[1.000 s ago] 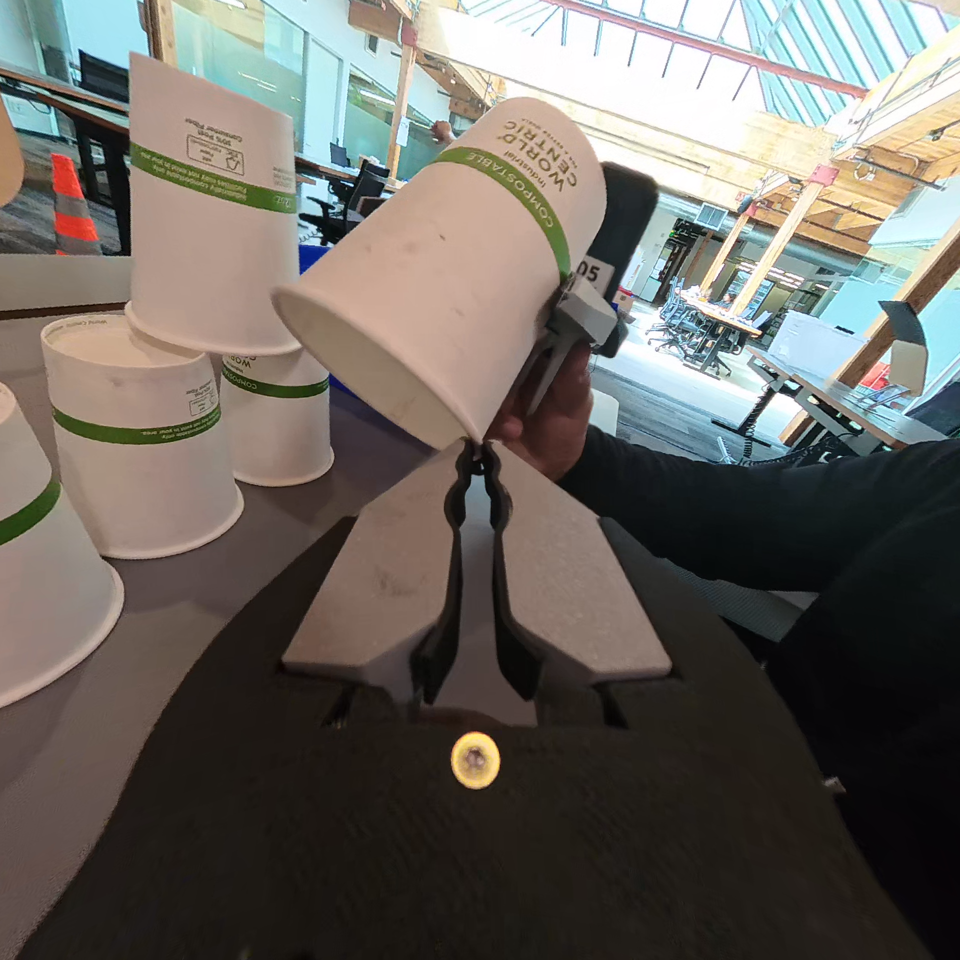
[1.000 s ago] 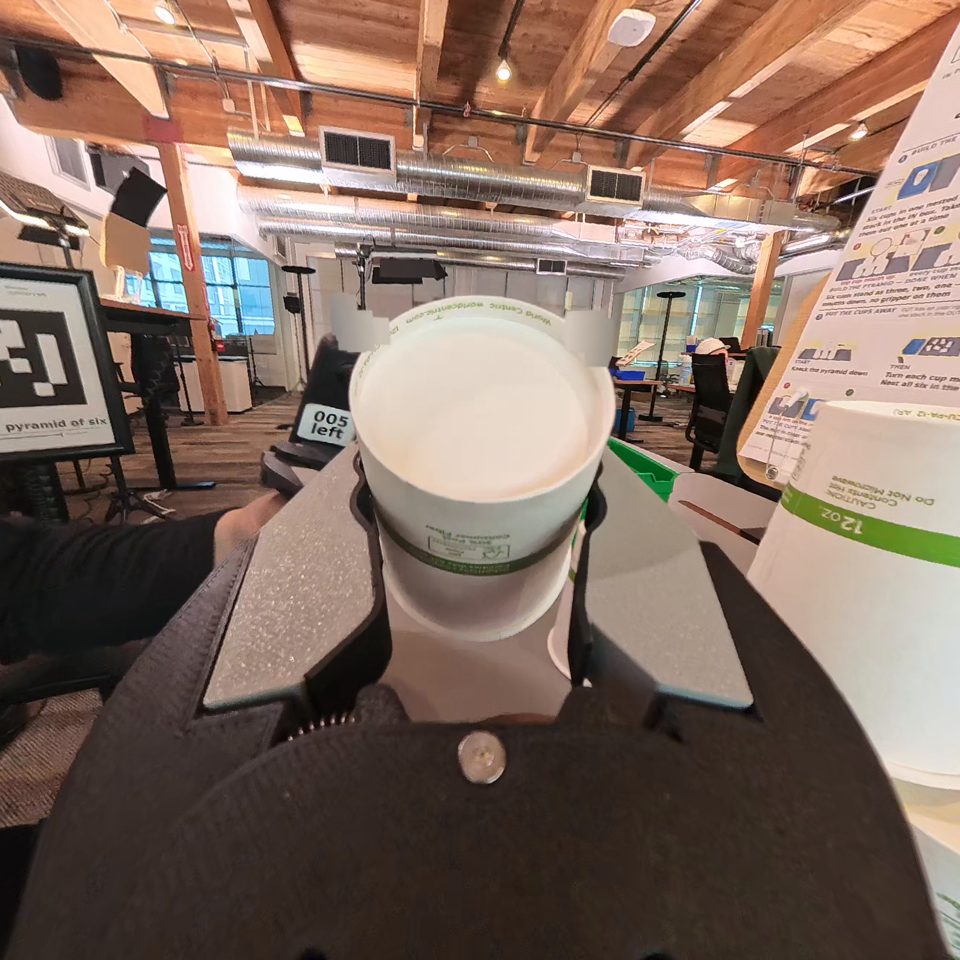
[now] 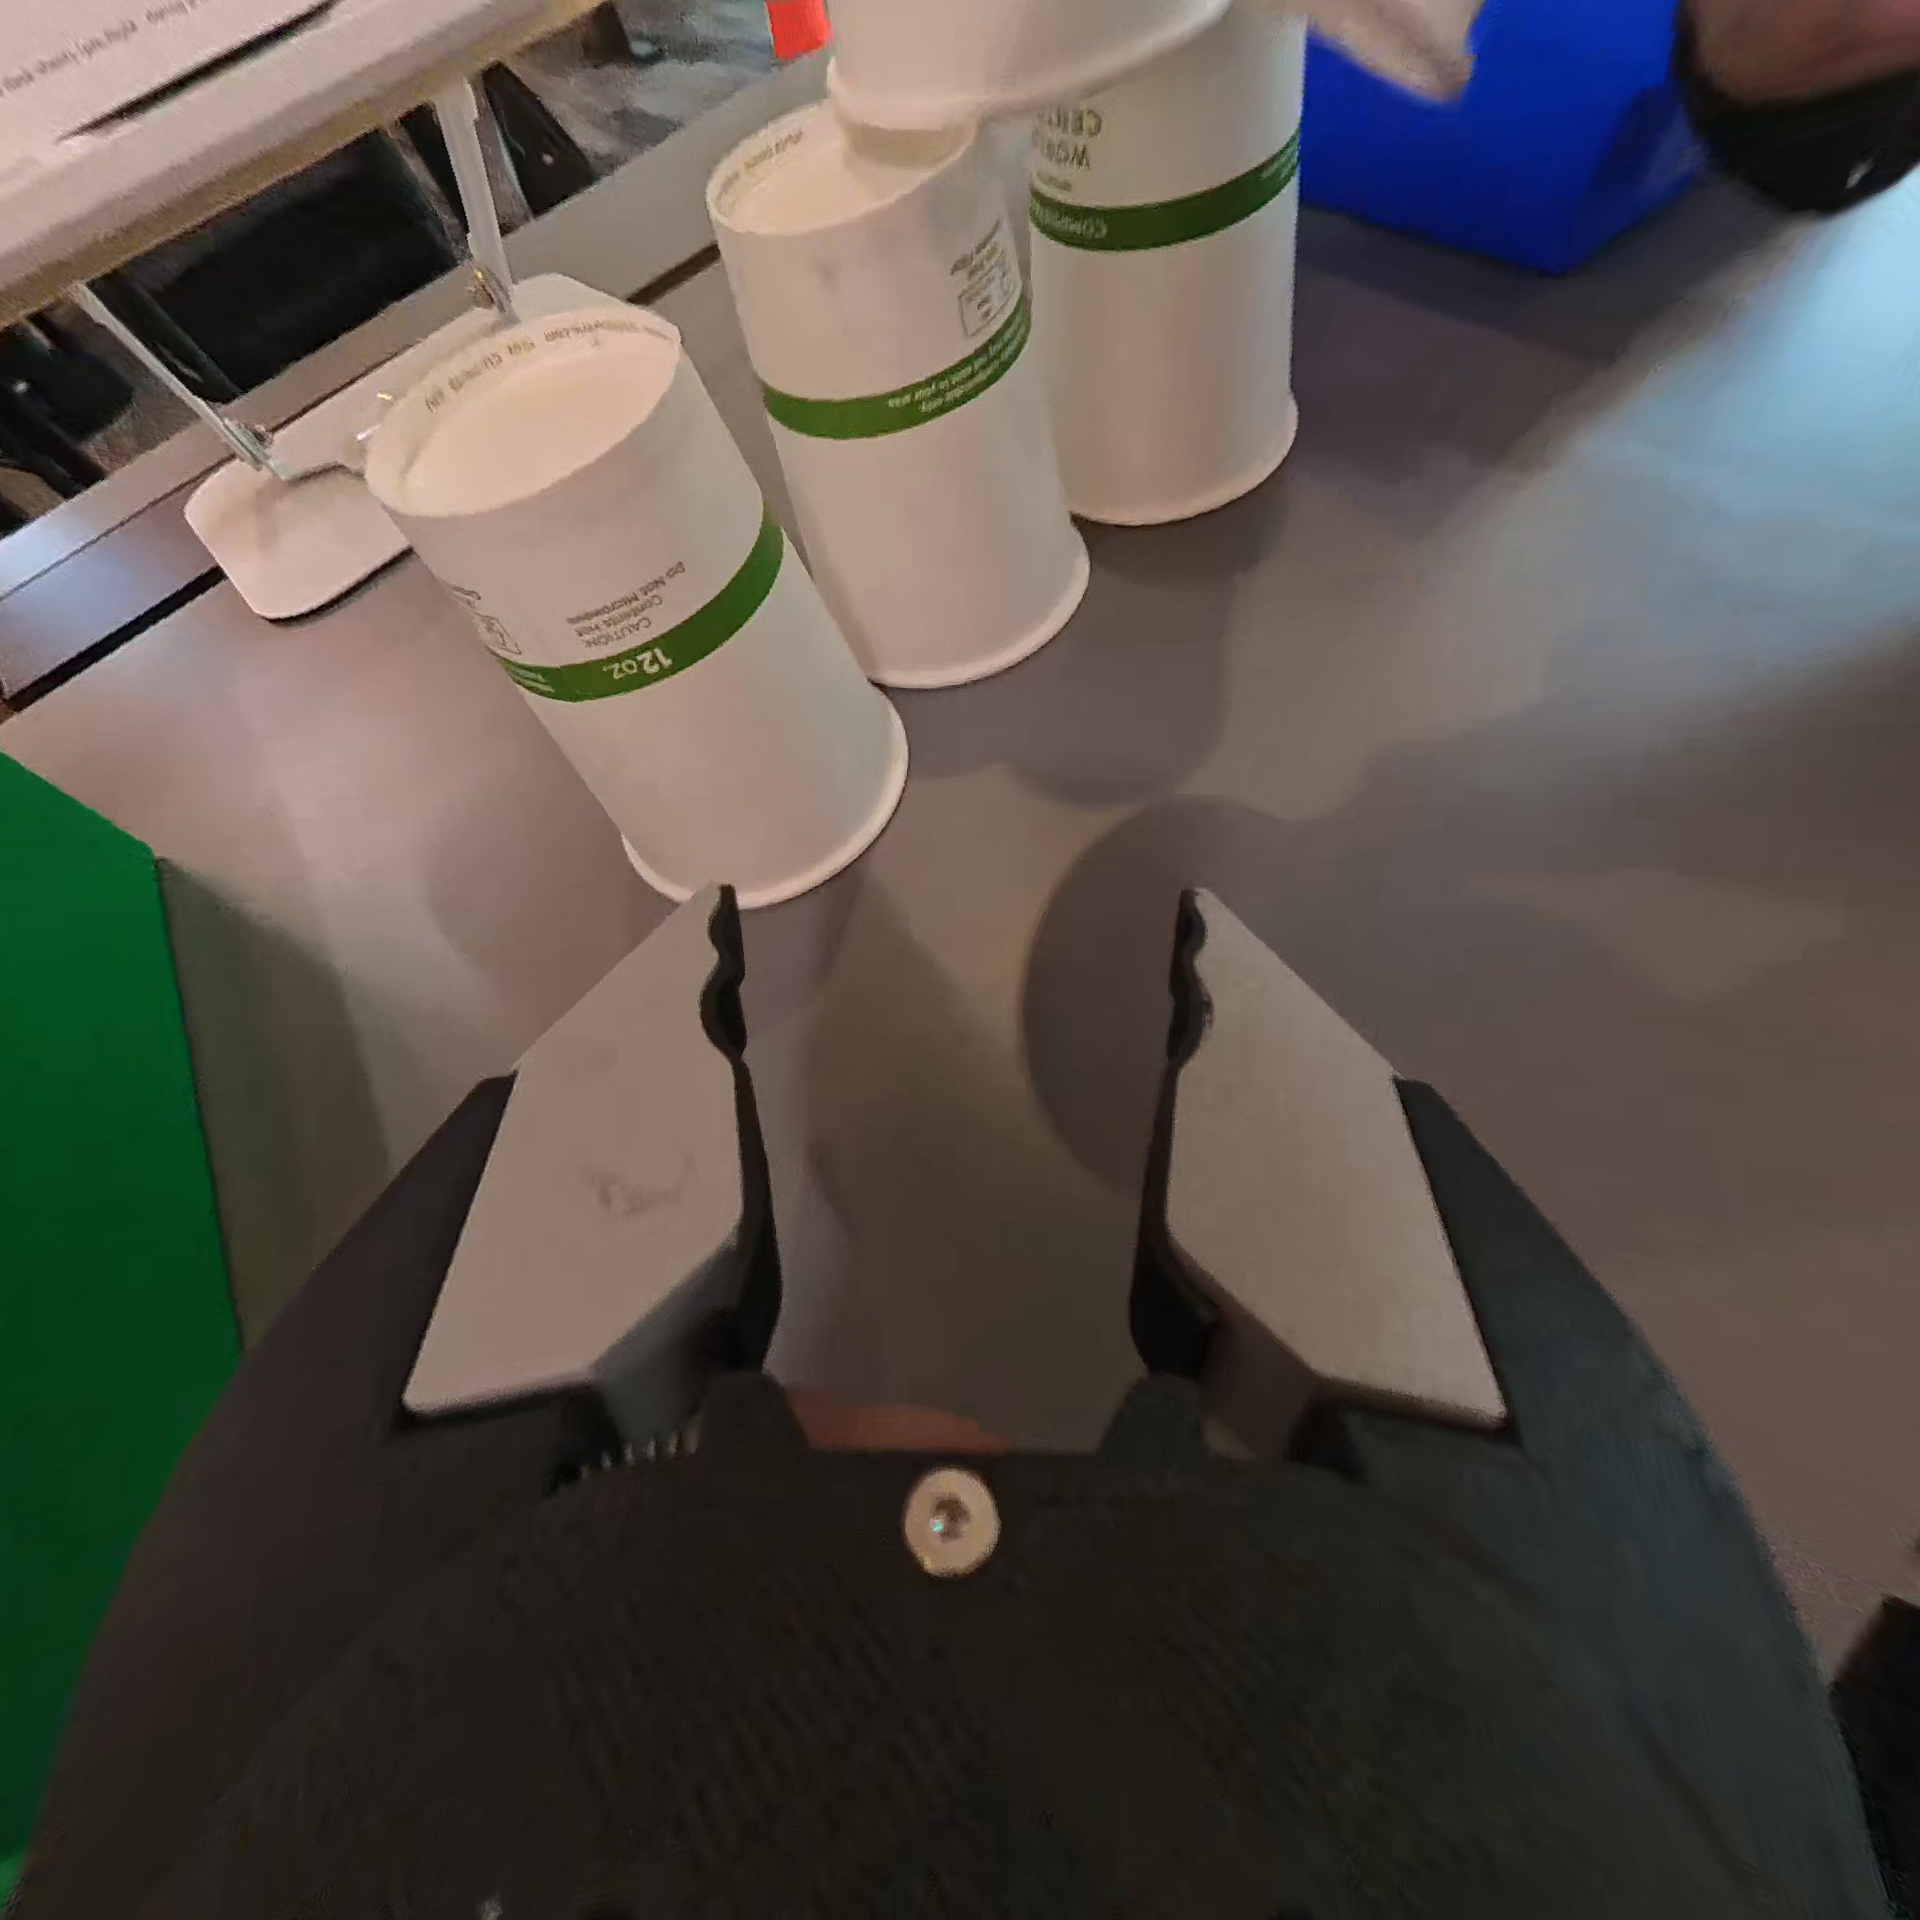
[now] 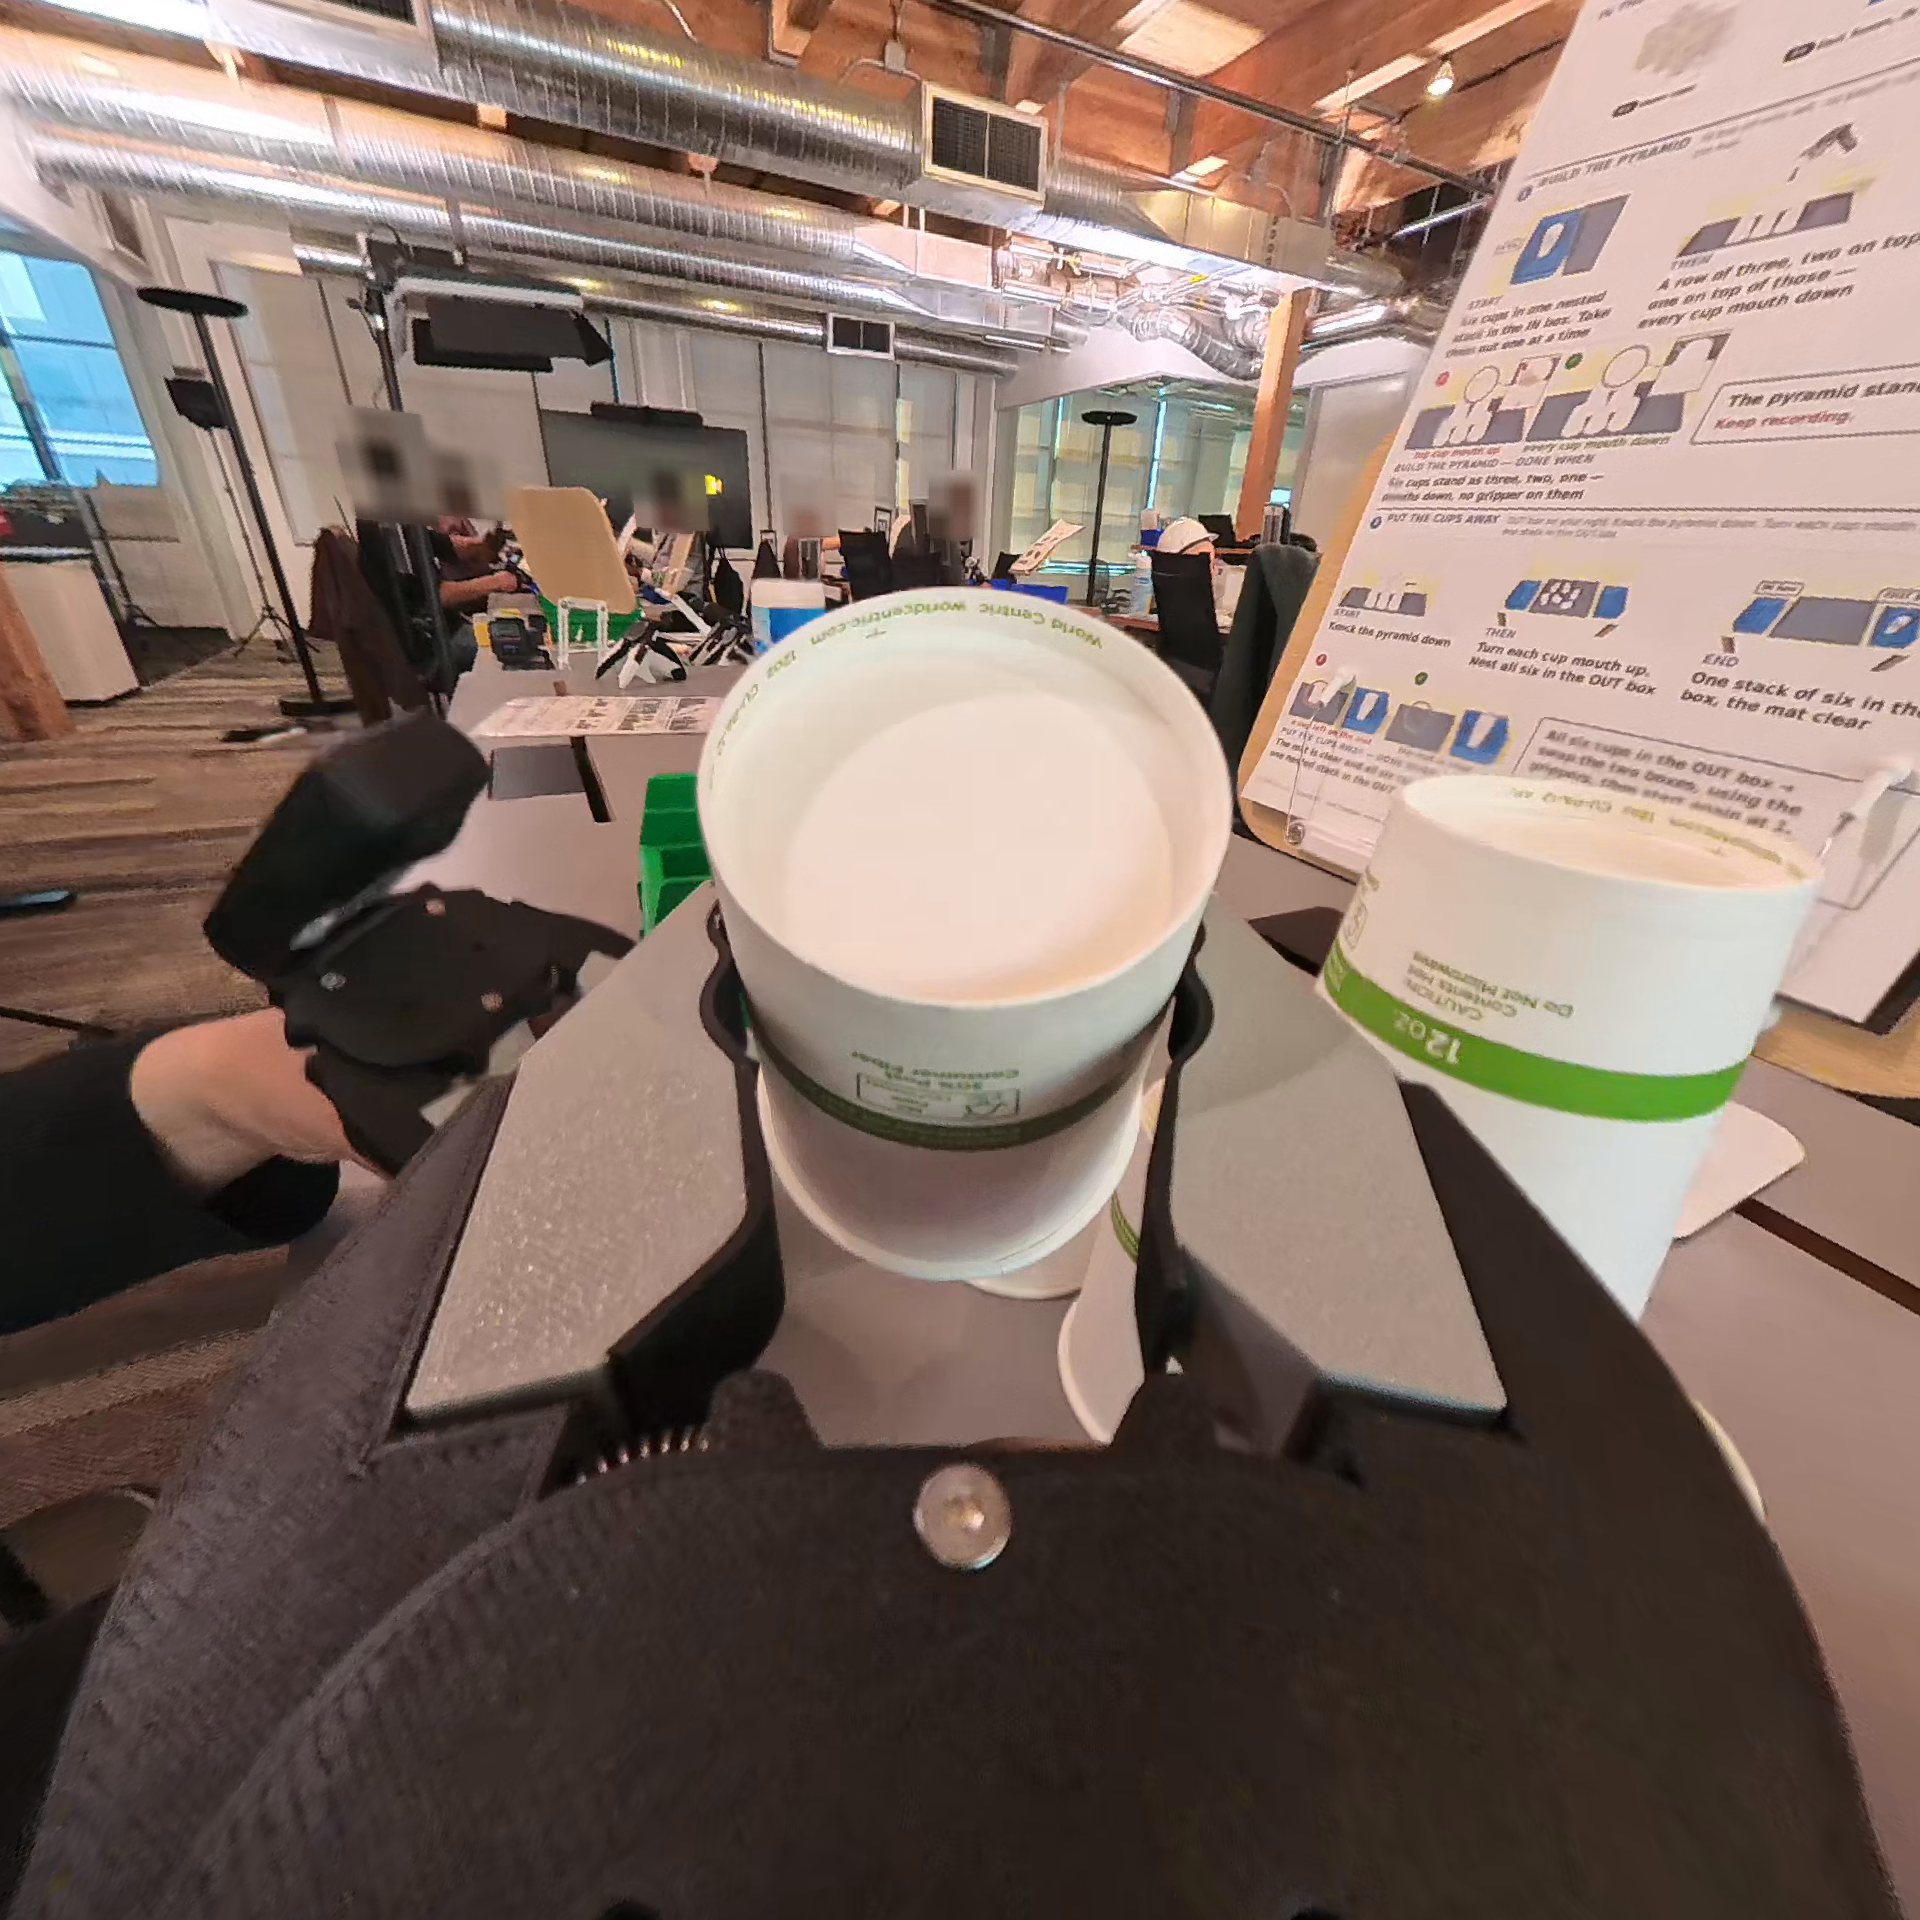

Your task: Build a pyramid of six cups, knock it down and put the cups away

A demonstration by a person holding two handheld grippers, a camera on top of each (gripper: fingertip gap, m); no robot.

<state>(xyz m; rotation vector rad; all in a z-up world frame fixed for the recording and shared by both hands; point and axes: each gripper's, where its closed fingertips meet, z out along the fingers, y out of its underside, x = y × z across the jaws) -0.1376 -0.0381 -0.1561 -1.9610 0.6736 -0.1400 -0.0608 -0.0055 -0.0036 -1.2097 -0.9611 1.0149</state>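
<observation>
Three white paper cups with green bands stand mouth down in a row on the grey table: a near cup (image 3: pixel 634 644), a middle cup (image 3: pixel 894 416) and a far cup (image 3: pixel 1164 291). My left gripper (image 3: pixel 956 914) is open and empty, above the table just in front of the near cup. My right gripper (image 4: pixel 956 966) is shut on another cup (image 4: pixel 956 914), mouth down, its base towards the camera. In the left wrist view that held cup (image 3: pixel 987 52) shows blurred above the middle and far cups. A row cup (image 4: pixel 1538 1039) stands to the right of the held one.
A green box (image 3: pixel 83 1143) is at the left edge and a blue box (image 3: pixel 1475 135) behind the far cup. An instruction board (image 4: pixel 1662 468) on a white stand base (image 3: pixel 291 520) stands behind the row. The left gripper (image 4: pixel 353 935) shows at the left in the right wrist view. My right fingertips sit around 20 cm from my left ones.
My left gripper has opened from shut and tipped down to face the table and the row. My right gripper keeps its cup, now over the row.
</observation>
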